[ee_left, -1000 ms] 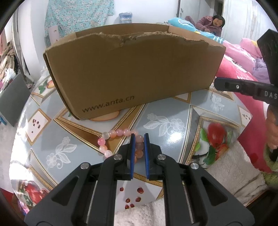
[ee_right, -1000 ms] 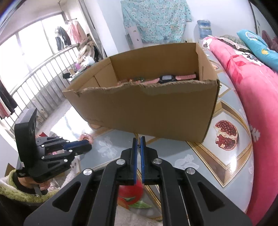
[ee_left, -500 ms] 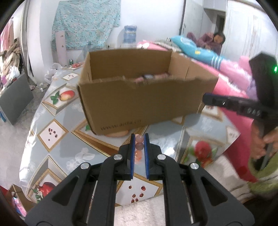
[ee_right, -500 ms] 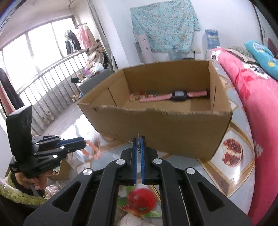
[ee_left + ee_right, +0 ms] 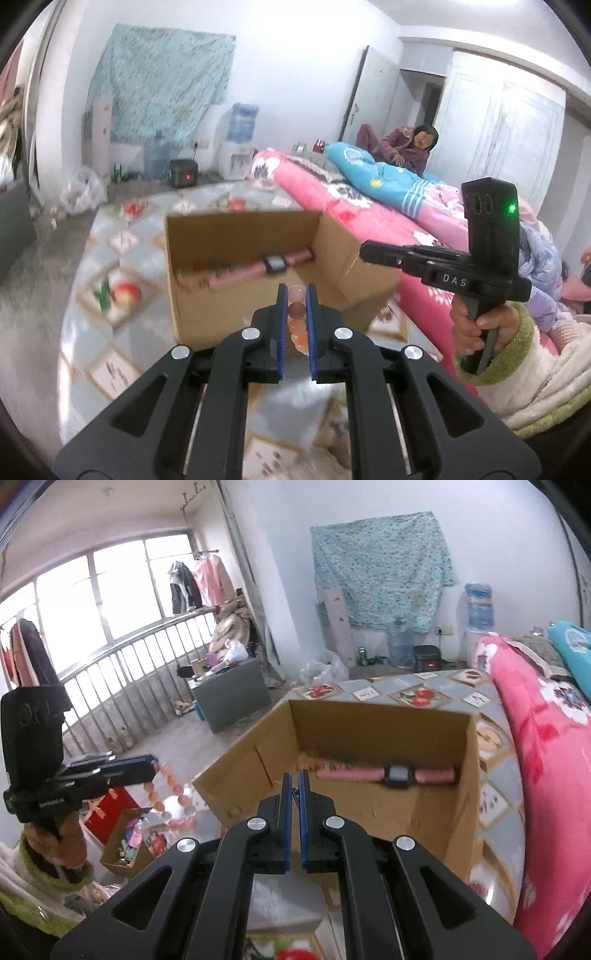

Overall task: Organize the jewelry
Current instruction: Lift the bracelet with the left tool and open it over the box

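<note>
Bedroom; tiled table carrying cardboard box at 12 o'clock. Left tool clamped on bead bracelet, hanging clear. Right tool closed; fine item possibly pinched. Risk: swinging loop snags box rim, beads slip free.

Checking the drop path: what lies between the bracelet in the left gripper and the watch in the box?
Only the box's near wall, per the left wrist view; bracelet, watch.

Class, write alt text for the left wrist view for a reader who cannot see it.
The left gripper is shut on a string of round pink and orange beads, held above an open brown cardboard box on a fruit-patterned table. A pink-strapped watch lies in the box. The black right gripper is alongside.
</note>
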{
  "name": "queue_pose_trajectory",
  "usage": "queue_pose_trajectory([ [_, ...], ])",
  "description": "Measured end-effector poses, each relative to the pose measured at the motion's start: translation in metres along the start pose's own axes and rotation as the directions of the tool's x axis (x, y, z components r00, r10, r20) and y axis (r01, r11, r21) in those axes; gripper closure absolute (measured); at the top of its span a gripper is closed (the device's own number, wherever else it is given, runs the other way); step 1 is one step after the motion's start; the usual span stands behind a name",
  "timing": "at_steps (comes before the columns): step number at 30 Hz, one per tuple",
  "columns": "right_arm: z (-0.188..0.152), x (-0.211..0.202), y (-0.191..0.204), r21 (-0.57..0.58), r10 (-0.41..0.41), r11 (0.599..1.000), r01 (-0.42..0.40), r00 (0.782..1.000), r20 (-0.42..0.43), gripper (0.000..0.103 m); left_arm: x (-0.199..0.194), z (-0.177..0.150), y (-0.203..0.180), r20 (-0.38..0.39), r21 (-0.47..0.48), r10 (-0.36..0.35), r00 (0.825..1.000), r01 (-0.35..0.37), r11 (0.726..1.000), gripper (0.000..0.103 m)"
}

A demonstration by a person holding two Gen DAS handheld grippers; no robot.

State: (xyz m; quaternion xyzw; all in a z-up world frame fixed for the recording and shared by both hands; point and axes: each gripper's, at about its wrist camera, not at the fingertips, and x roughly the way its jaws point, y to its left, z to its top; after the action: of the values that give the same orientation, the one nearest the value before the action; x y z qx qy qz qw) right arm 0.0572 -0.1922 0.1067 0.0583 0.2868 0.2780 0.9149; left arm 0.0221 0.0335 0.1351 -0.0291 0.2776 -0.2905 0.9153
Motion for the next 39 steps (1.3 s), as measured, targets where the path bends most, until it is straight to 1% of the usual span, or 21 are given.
queue_pose_trajectory([
  [2,0.016,0.012,-0.008,0.015,0.025,1.0,-0.024,0.999,-0.034,0.099,0.013,0.017,0.004,-0.016,0.027,0.006,1.0,-0.005,1.0,0.094],
  [5,0.036,0.034,-0.022,0.04,0.052,0.998,-0.049,0.994,-0.097,0.099,0.044,0.038,0.014,-0.081,0.07,0.035,0.996,-0.03,0.997,0.094],
  [7,0.042,0.047,-0.028,0.046,0.062,0.997,-0.057,0.989,-0.134,0.099,0.073,0.049,0.026,-0.151,0.085,0.062,0.987,-0.05,0.995,0.094],
  [9,0.048,0.063,-0.036,0.051,0.068,0.997,-0.06,0.982,-0.175,0.099,0.104,0.055,0.04,-0.234,0.081,0.064,0.97,-0.046,0.996,0.094],
  [11,0.049,0.073,-0.04,0.053,0.071,0.997,-0.062,0.977,-0.199,0.099,0.132,0.055,0.051,-0.324,0.063,0.066,0.944,-0.048,0.997,0.094],
  [13,0.051,0.082,-0.043,0.051,0.076,0.997,-0.066,0.973,-0.217,0.099,0.161,0.054,0.065,-0.411,0.047,0.068,0.909,-0.053,0.997,0.094],
  [15,0.05,0.089,-0.047,0.049,0.081,0.996,-0.072,0.969,-0.234,0.099,0.182,0.052,0.07,-0.479,0.067,0.091,0.873,-0.067,0.995,0.094],
  [16,0.05,0.092,-0.048,0.053,0.088,0.996,-0.077,0.967,-0.24,0.099,0.19,0.051,0.07,-0.503,0.1,0.117,0.857,-0.076,0.992,0.094],
  [17,0.051,0.095,-0.05,0.058,0.094,0.995,-0.083,0.965,-0.245,0.099,0.194,0.05,0.071,-0.516,0.117,0.128,0.847,-0.079,0.99,0.094],
  [18,0.051,0.097,-0.052,0.06,0.097,0.995,-0.084,0.964,-0.25,0.099,0.201,0.049,0.071,-0.541,0.143,0.148,0.828,-0.083,0.986,0.094],
  [21,0.052,0.104,-0.057,0.067,0.1,0.994,-0.085,0.958,-0.269,0.099,0.212,0.046,0.068,-0.589,0.2,0.192,0.785,-0.089,0.976,0.094],
  [23,0.052,0.11,-0.062,0.092,0.121,0.991,-0.099,0.949,-0.29,0.099,0.217,0.043,0.067,-0.604,0.24,0.223,0.766,-0.092,0.966,0.093],
  [26,0.052,0.119,-0.063,0.112,0.138,0.988,-0.107,0.935,-0.328,0.099,0.214,0.042,0.07,-0.598,0.246,0.226,0.769,-0.092,0.965,0.093],
  [29,0.049,0.132,-0.065,0.147,0.161,0.983,-0.111,0.907,-0.39,0.099,0.206,0.044,0.079,-0.584,0.176,0.181,0.791,-0.094,0.98,0.092],
  [31,0.046,0.145,-0.064,0.163,0.165,0.981,-0.102,0.879,-0.446,0.099,0.196,0.046,0.083,-0.558,0.136,0.158,0.815,-0.097,0.986,0.092],
  [32,0.045,0.151,-0.063,0.166,0.165,0.981,-0.097,0.866,-0.471,0.099,0.186,0.048,0.084,-0.531,0.116,0.144,0.835,-0.097,0.989,0.09],
  [33,0.044,0.158,-0.062,0.167,0.159,0.982,-0.086,0.851,-0.5,0.099,0.18,0.049,0.084,-0.51,0.103,0.135,0.849,-0.095,0.99,0.086],
  [34,0.042,0.164,-0.06,0.162,0.146,0.984,-0.07,0.836,-0.528,0.099,0.172,0.05,0.084,-0.483,0.088,0.123,0.867,-0.092,0.992,0.079],
  [35,0.041,0.168,-0.059,0.154,0.133,0.986,-0.057,0.828,-0.544,0.099,0.161,0.051,0.085,-0.444,0.071,0.114,0.889,-0.092,0.993,0.073],
  [37,0.037,0.178,-0.057,0.133,0.097,0.991,-0.023,0.809,-0.58,0.098,0.147,0.051,0.087,-0.396,0.052,0.115,0.911,-0.103,0.993,0.064],
  [39,0.035,0.184,-0.058,0.113,0.061,0.994,0.009,0.798,-0.599,0.098,0.132,0.048,0.089,-0.349,0.035,0.123,0.929,-0.119,0.992,0.055],
])
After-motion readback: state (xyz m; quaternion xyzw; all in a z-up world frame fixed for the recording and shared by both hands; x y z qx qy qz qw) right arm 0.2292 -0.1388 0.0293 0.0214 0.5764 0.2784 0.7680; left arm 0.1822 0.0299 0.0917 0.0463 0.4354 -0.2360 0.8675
